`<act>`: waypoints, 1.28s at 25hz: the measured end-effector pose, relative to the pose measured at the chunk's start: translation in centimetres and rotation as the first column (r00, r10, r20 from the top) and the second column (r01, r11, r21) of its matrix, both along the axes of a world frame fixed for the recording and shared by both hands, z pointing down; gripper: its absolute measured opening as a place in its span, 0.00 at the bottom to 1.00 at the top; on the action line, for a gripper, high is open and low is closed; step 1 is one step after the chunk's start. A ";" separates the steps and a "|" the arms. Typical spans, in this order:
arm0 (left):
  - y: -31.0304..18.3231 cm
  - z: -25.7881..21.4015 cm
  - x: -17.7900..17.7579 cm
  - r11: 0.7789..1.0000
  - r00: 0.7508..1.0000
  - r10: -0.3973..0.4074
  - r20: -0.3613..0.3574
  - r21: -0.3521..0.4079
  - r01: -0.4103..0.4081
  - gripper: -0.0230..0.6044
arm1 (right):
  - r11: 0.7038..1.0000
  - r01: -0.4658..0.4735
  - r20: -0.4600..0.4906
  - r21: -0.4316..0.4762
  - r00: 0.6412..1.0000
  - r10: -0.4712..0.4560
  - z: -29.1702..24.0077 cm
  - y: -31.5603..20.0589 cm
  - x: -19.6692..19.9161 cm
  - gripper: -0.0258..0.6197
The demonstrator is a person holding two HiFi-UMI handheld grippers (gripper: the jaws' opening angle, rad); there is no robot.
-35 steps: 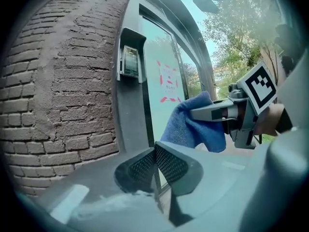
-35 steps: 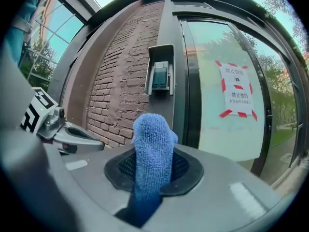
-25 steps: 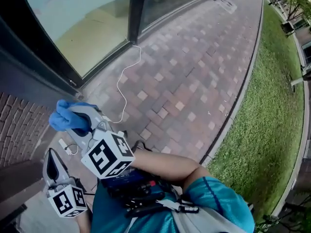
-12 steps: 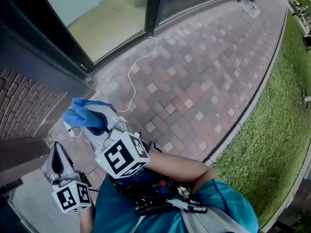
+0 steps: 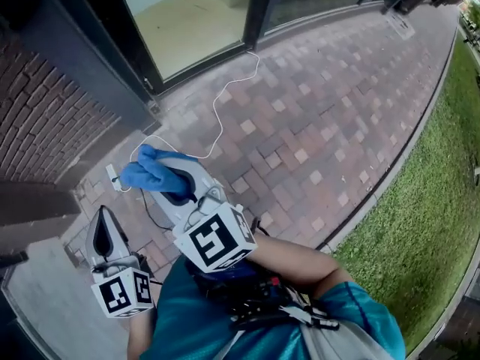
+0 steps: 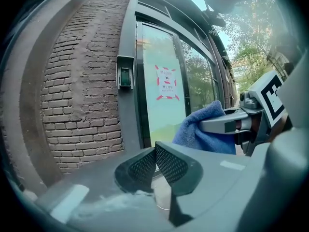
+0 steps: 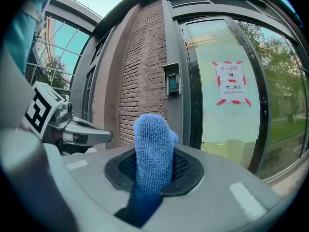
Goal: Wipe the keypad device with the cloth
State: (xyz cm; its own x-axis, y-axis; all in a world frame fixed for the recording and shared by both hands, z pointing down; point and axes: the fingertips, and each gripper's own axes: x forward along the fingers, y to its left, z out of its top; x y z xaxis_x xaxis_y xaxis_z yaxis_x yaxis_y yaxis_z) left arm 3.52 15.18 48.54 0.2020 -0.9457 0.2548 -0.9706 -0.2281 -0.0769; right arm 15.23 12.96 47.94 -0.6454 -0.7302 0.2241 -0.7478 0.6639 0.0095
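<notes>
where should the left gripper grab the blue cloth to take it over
Probably the bunched end of the blue cloth, which sticks out past the right gripper's tips; the rest is clamped between them. Come from its left, where the left gripper sits; those jaws are together and empty, so they must open first.

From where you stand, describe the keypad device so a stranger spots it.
Find the brick wall left of the glass door. On the dark frame between them sits the keypad device, a small box with a greenish screen, the only fixture there.
</notes>
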 end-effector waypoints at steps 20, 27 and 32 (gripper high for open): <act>11.2 2.1 -0.7 0.978 0.977 0.209 -0.042 -0.017 -0.209 0.02 | 0.987 -0.160 0.030 0.028 0.987 0.159 0.5 13.9 -2.7 0.14; 11.4 2.3 -0.2 0.989 0.990 0.140 -0.028 -0.032 -0.141 0.02 | 0.993 -0.117 0.037 0.000 0.992 0.117 1.0 13.3 -1.4 0.13; 10.7 3.4 0.8 0.989 0.992 0.124 -0.030 -0.080 -0.126 0.02 | 0.995 -0.097 0.025 -0.038 0.995 0.098 2.3 12.3 -0.2 0.13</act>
